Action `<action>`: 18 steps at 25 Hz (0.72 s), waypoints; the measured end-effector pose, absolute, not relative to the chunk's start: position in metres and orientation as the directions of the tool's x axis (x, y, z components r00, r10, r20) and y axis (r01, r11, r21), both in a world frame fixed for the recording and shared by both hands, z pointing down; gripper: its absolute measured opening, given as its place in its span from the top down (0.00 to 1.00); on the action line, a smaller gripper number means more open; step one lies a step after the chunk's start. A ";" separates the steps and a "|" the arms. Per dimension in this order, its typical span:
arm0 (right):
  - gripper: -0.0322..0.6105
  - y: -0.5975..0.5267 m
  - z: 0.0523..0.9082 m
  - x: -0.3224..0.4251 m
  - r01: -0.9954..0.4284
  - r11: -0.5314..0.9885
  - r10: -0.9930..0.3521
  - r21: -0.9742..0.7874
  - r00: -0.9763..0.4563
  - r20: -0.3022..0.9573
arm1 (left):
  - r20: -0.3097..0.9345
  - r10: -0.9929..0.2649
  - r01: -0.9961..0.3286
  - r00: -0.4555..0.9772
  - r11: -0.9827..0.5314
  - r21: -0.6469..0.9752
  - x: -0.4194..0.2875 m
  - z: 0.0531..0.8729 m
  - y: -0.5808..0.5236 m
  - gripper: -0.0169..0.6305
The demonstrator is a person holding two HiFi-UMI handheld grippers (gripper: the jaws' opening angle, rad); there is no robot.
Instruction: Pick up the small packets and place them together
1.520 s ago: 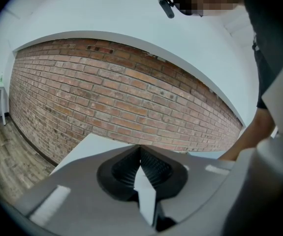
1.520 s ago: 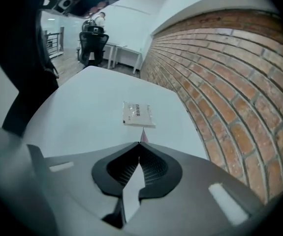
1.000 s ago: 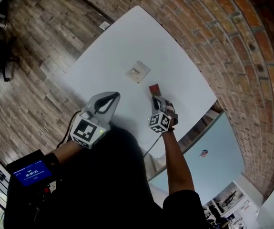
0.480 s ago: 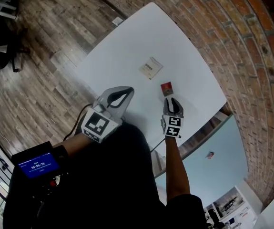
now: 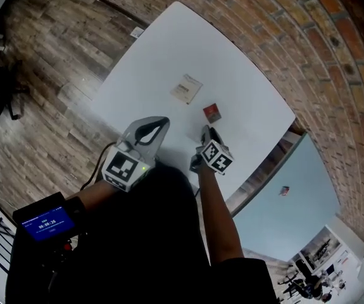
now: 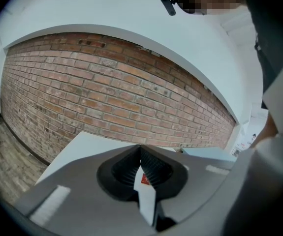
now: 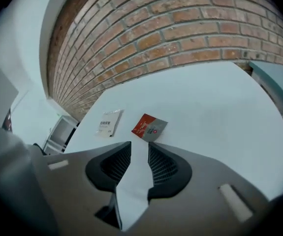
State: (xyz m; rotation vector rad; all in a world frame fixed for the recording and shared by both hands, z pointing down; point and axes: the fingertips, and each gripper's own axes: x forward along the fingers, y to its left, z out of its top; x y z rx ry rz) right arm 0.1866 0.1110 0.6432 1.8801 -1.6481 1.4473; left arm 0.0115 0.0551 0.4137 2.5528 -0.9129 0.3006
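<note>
Red packet [image 5: 212, 113] lies near white packet [image 5: 185, 88] on table [image 5: 163, 49] beside brick wall [image 5: 295, 49].

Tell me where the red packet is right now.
In the head view the red packet lies flat on the white table, right of the white packet and just beyond the right gripper, whose empty jaws have just been opening.

A white table [image 5: 163, 49] is set beside a brick wall [image 5: 308, 43] — a plank floor [image 5: 49, 62] is laid beneath.
</note>
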 end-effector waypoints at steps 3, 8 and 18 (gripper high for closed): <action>0.78 0.110 0.648 0.196 -0.763 -0.448 -0.617 -0.466 -0.114 0.778 | 0.338 -0.537 -0.630 0.773 -0.712 0.310 0.015 0.414 0.054 0.97; 0.78 0.110 0.660 0.221 -0.570 -0.601 -0.625 -0.560 -0.101 0.774 | 0.354 -0.535 -0.636 0.767 -0.705 0.313 0.017 0.415 0.050 0.97; 0.81 0.101 0.671 0.235 -0.414 -0.670 -0.634 -0.616 -0.112 0.765 | 0.368 -0.555 -0.662 0.746 -0.676 0.324 0.011 0.418 0.042 0.97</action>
